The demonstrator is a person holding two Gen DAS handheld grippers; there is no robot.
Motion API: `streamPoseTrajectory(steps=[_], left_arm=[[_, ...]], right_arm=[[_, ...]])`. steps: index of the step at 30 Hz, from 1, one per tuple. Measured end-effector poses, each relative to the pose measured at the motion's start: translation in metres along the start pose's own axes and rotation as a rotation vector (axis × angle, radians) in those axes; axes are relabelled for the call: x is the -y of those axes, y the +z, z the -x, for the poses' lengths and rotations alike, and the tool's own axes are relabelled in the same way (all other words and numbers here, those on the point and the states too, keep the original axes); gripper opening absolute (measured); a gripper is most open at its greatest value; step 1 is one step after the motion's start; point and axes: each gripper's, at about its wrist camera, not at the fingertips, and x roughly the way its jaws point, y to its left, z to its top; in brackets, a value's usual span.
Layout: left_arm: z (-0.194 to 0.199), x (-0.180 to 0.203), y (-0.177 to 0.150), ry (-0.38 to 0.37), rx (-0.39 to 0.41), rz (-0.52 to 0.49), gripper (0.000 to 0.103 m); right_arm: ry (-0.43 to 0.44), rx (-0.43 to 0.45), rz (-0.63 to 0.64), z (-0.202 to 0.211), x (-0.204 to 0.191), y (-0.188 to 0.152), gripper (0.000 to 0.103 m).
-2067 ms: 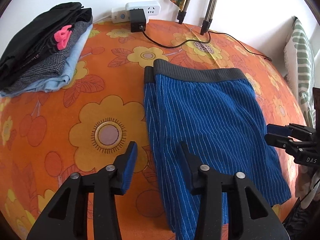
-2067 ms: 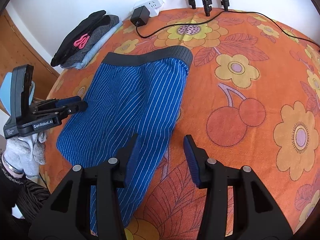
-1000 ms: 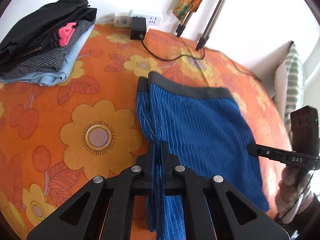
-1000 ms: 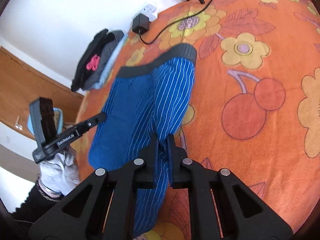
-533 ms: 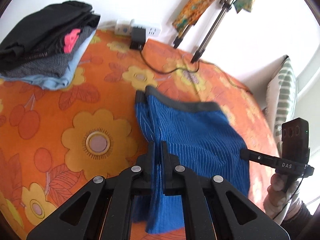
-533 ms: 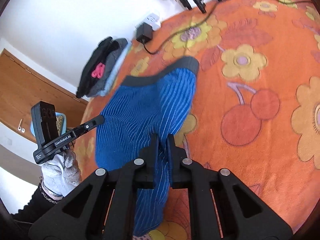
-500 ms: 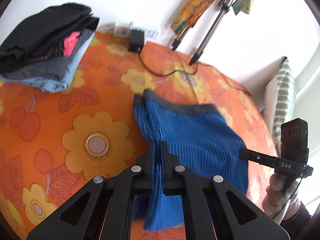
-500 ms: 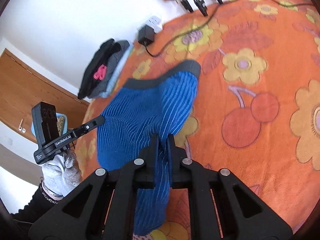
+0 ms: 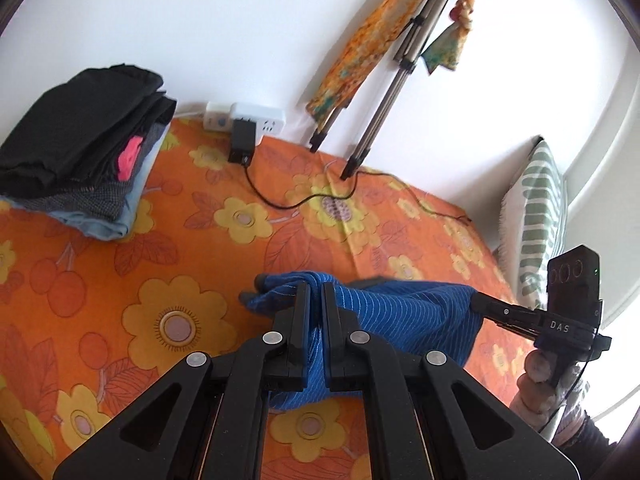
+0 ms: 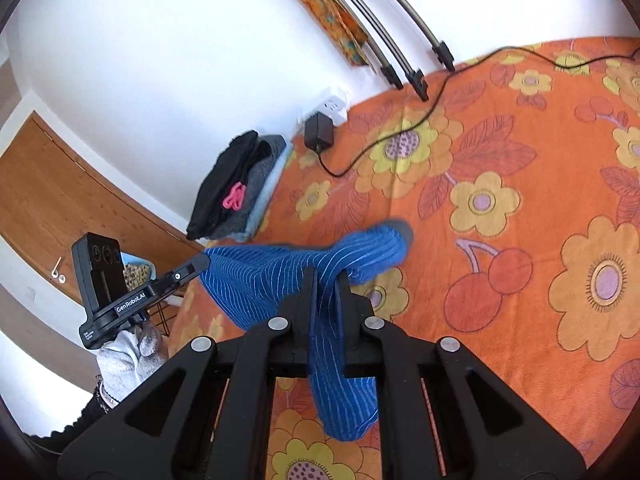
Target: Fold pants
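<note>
**Two Grippers Hold Up the Blue Pants**

The left gripper [image 9: 311, 290] is squeezed tight on one side edge of the blue striped pants [image 9: 400, 320]. The right gripper [image 10: 325, 276] is squeezed tight on the other side edge. The pants hang between them, lifted off the orange flower blanket [image 9: 120, 280], with the cloth sagging in the middle and one end drooping below the right gripper.

The pants look soft, light and floppy. They bend wherever they are not held, so the edges seem the best places to pinch. A loose pinch could let the cloth slip out. Folded clothes [image 9: 76, 152] sit far off by the wall.
</note>
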Motion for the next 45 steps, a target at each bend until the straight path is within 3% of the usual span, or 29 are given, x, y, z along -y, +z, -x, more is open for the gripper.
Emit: streamPoseTrajectory(steps=[10,17,25,35,45], left_arm=[[0.055,0.042,-0.014,-0.062,0.099,-0.023,0.003],[0.081,0.058,-0.056,-0.078,0.048,0.006,0.003],[0.102,0.072,-0.089,-0.058,-0.031,-0.020,0.003],[0.038,0.034,-0.085,-0.001,-0.129,0.090,0.003],[-0.027,0.006,-0.044,0.025,-0.177,0.126,0.003]], right_arm=[[0.007,0.123,0.059,0.067,-0.031,-0.012,0.007],[-0.007,0.135,0.080,0.111,-0.045,-0.050,0.007],[-0.004,0.076,0.080,0.132,-0.049,-0.093,0.007],[-0.036,-0.030,-0.011,0.075,-0.004,-0.080,0.007],[-0.037,-0.092,-0.087,0.020,0.040,-0.029,0.007]])
